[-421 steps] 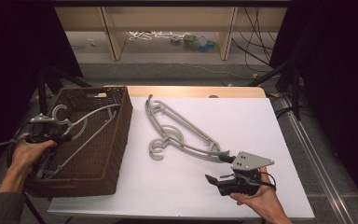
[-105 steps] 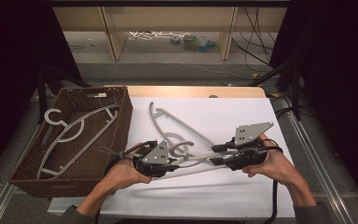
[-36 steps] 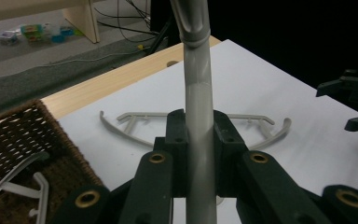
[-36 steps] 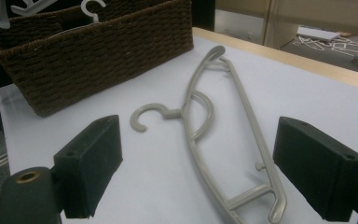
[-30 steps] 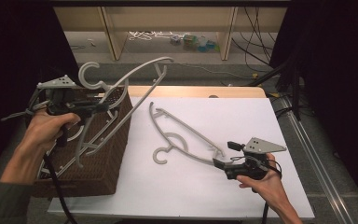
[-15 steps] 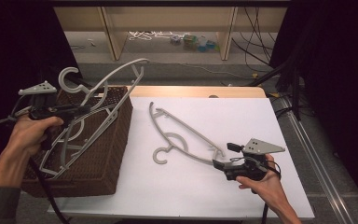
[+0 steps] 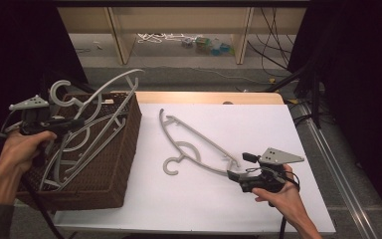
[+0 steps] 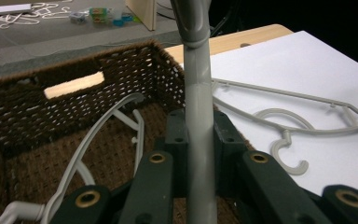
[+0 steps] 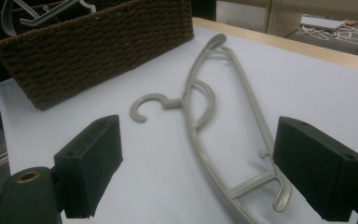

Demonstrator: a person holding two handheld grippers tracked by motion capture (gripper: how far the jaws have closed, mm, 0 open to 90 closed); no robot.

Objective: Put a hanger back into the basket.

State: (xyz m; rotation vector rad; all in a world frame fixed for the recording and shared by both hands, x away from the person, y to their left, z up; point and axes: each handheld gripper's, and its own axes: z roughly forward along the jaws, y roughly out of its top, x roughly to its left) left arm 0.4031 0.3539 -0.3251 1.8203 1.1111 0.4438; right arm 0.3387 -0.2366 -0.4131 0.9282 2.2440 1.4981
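My left gripper [image 7: 74,122] is shut on the bar of a grey plastic hanger [image 7: 110,85], which tilts over the brown wicker basket [image 7: 122,164] with its lower end down inside. In the left gripper view the jaws of that gripper [image 8: 199,136] clamp the grey bar [image 8: 198,88]. A paler hanger [image 8: 103,133] lies on the basket's floor. Another grey hanger [image 7: 194,142] lies flat on the white table. My right gripper [image 7: 238,167] stands open at its near end. In the right gripper view that hanger [image 9: 204,109] lies on the table ahead of the wide-open gripper [image 9: 196,173].
The basket [image 9: 98,44] stands at the table's left edge. A white sheet [image 7: 263,124] covers the table, with a wooden strip [image 7: 204,97] along its far edge. Behind it are wooden shelf legs, small clutter [image 7: 206,44] on the floor and black cables at the right.
My left hand has carried its hanger leftward and down, so the hanger sits lower over the basket. The right gripper and the hanger on the table have stayed put.
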